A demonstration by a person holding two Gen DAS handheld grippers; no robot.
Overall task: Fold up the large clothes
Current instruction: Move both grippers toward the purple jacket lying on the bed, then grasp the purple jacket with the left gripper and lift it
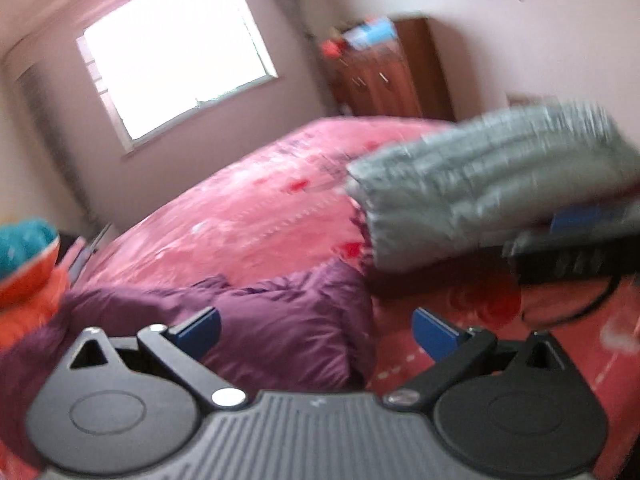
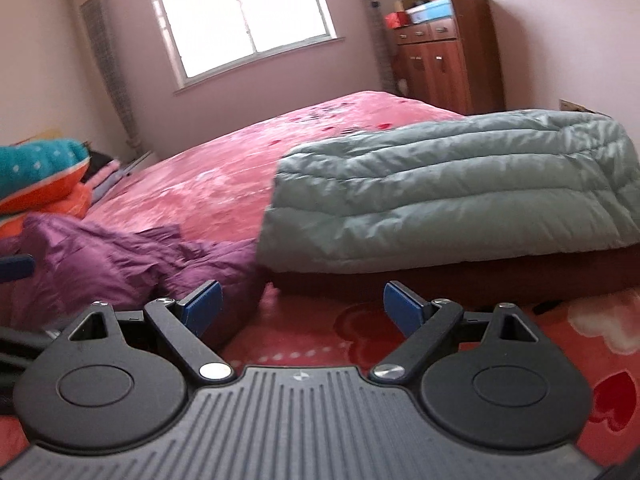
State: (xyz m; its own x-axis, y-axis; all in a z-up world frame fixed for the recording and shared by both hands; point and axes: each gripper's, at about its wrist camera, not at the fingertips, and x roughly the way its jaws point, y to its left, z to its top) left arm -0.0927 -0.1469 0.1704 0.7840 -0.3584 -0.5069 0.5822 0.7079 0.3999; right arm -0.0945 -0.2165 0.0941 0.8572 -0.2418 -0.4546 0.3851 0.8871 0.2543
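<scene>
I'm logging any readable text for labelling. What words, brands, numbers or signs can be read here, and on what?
None can be read.
Left gripper body: a small pale mark, too small to read.
Right gripper body: a small pale logo, no letters legible.
Boxes on the wooden cabinet: any print too small to read.

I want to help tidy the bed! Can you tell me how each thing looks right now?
Green puffy coat: folded flat on the bed.
Purple coat: crumpled, not folded.
Left gripper: open, holding nothing.
Right gripper: open, holding nothing.
Wooden cabinet: doors closed.
</scene>
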